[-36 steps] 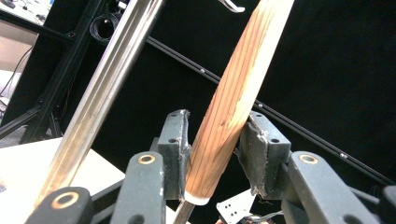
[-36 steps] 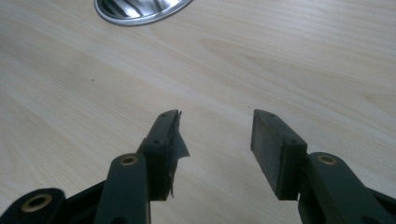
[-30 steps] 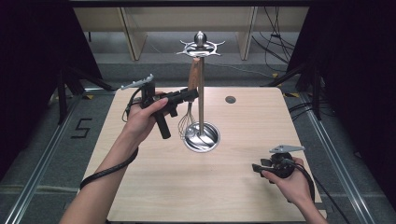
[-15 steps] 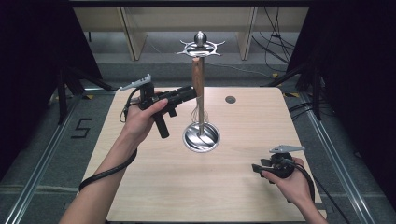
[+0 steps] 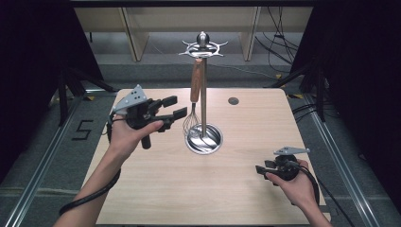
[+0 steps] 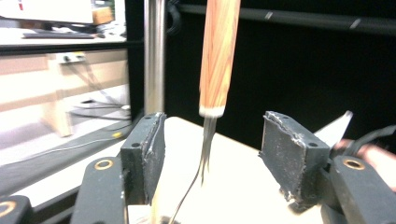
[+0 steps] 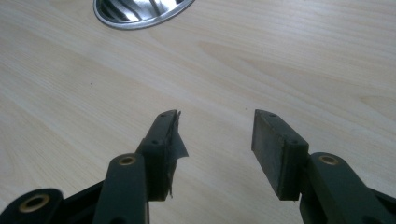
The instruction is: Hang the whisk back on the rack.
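Note:
A metal utensil stand (image 5: pixel 204 80) rises from a round shiny base (image 5: pixel 210 142) at the middle of the wooden table. A whisk with a wooden handle (image 5: pixel 196 85) hangs from one of its top hooks, wires down over the base. My left gripper (image 5: pixel 174 107) is level and just left of the whisk, apart from it. Its jaws have just been opening and hold nothing. In the left gripper view the handle (image 6: pixel 218 56) and pole (image 6: pixel 154 56) stand beyond the open left gripper (image 6: pixel 212 149). My right gripper (image 5: pixel 261 169) rests low at the front right, open and empty (image 7: pixel 217 140).
A small dark round cap (image 5: pixel 233 100) sits in the table top behind and right of the stand. The stand's base (image 7: pixel 140 11) lies ahead of the right gripper. Wooden shelving (image 5: pixel 137 33) stands behind the table, with dark floor and rails at both sides.
My left gripper has let go of the whisk handle, opened wide and drawn back to the left. The whisk stays hanging on the stand. The right hand has kept still.

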Tool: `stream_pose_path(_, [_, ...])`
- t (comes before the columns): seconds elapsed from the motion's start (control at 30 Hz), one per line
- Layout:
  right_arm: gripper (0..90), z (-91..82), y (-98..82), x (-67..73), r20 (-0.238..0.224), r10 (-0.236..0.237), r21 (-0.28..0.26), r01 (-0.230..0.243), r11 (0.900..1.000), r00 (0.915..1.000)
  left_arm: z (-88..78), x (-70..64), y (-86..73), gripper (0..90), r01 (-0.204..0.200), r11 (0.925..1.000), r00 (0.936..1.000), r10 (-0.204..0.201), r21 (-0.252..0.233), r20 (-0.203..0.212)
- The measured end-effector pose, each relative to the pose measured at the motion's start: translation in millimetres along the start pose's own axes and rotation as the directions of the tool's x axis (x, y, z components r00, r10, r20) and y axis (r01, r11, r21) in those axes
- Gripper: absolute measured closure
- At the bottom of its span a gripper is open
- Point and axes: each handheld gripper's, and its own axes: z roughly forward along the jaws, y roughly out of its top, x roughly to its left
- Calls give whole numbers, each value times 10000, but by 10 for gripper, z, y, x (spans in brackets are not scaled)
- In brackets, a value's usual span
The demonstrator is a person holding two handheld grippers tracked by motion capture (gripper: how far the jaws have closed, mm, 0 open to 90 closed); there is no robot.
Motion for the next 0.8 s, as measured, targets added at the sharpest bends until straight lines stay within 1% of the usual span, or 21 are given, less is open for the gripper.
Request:
stream_pose_path(0.03, [517,-6,1,-2,45,-24,16,23,10000,10000,-101,-21,-67,377,-293,9994,9993,298,199,-236])
stream_pose_path(0.07, [517,-6,1,-2,45,-24,16,23,10000,10000,-101,-21,-67,374,-293,9994,9993,298,199,-236])
stream_pose_path(0.1, [516,-9,2,-2,37,-6,54,5,10000,10000,-173,-31,-126,374,-376,9988,9985,388,329,-388])
stream_pose_path(0.13, [515,-12,0,5,-8,137,116,-137,9998,9999,-229,-37,-175,368,-459,9980,9974,482,439,-530])
stream_pose_path(0.17, [514,-10,0,3,11,122,67,-122,9999,9999,-282,-43,-227,361,-483,9974,9965,518,540,-655])
stream_pose_path(0.2, [514,-4,-4,-8,37,-39,41,39,10000,10000,-321,-46,-266,354,-491,9970,9959,534,591,-734])
stream_pose_path(0.23, [513,-2,-5,-10,60,-74,25,74,10000,10000,-387,-47,-331,349,-497,9961,9948,558,724,-848])
stream_pose_path(0.27, [512,-9,1,-1,43,60,74,-60,10000,10000,-430,-52,-386,342,-425,9964,9943,494,734,-950])
stream_pose_path(0.33, [511,-6,3,-8,63,8,74,-9,10000,10000,-503,-53,-485,334,-357,9960,9934,444,824,-1061])
stream_pose_path(0.37, [510,-5,2,-4,67,48,79,-48,10000,10000,-577,-50,-592,328,-235,9949,9918,355,978,-1228])
stream_pose_path(0.4, [510,-5,2,-4,67,48,79,-48,10000,10000,-577,-50,-592,326,-235,9949,9918,355,978,-1228])
stream_pose_path(0.43, [509,-2,0,2,-5,142,73,-142,9999,9999,-608,-49,-644,326,-203,9942,9910,340,1055,-1291])
stream_pose_path(0.53, [508,8,-4,-10,-59,66,-19,-66,10000,10000,-689,-46,-782,318,-119,9916,9886,310,1291,-1474])
stream_pose_path(0.57, [507,-1,-5,5,-15,211,82,-211,9997,9998,-737,-46,-870,314,-135,9884,9862,381,1511,-1614])
stream_pose_path(0.6, [506,-3,-3,-3,31,72,65,-72,10000,10000,-758,-44,-917,313,-91,9872,9854,358,1590,-1661])
stream_pose_path(0.63, [506,-3,-3,-3,31,72,65,-72,10000,10000,-758,-44,-917,311,-91,9872,9854,358,1590,-1661])
stream_pose_path(0.67, [506,-4,-3,-7,58,20,55,-20,10000,10000,-788,-39,-976,311,-50,9843,9839,363,1762,-1752])
stream_pose_path(0.7, [505,-5,-4,-1,16,135,108,-135,9998,9999,-812,-35,-1024,308,-22,9819,9825,373,1893,-1824])
stream_pose_path(0.73, [504,4,-11,-18,79,-122,16,121,9999,9999,-853,-25,-1111,306,38,9776,9806,376,2102,-1923])
stream_pose_path(0.77, [504,4,-11,-18,79,-122,16,121,9999,9999,-853,-25,-1111,305,38,9776,9806,376,2102,-1923])
stream_pose_path(0.8, [504,3,-11,-23,112,-191,-10,192,9998,9998,-879,-20,-1160,305,93,9748,9795,359,2228,-1983])
